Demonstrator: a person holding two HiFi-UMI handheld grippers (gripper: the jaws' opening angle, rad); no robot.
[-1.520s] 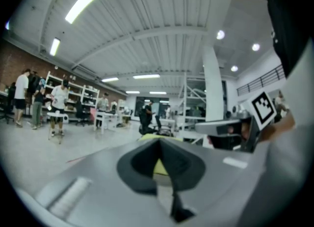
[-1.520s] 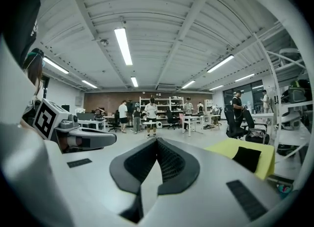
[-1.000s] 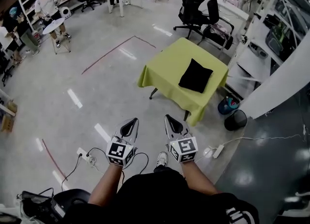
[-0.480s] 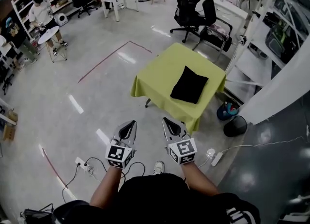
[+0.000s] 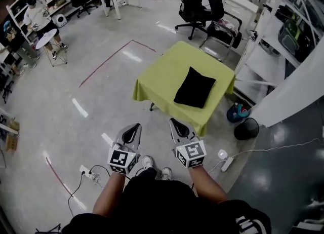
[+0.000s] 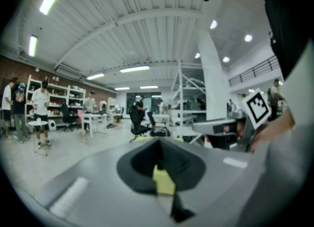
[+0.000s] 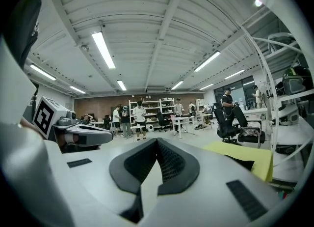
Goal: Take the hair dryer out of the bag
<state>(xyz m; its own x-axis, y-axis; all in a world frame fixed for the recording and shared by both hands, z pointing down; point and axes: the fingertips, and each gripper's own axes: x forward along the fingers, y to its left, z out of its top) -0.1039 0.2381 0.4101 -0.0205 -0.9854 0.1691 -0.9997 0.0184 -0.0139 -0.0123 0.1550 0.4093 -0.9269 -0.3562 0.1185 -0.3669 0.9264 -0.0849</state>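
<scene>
Yellow-green draped surface [image 5: 164,73] ahead of you: black bag [image 5: 194,87] lies near its middle, soft, plump, pillow-shaped, contents hidden. Your left gripper [image 5: 133,127] and right gripper [image 5: 175,123] sit side by side, well short of it, fingers fully closed, holding nothing.

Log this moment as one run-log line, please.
phase: pre-grasp | left claw: shut, empty | right claw: shut, empty | black bag: on green table, untouched | hair dryer: unseen
</scene>
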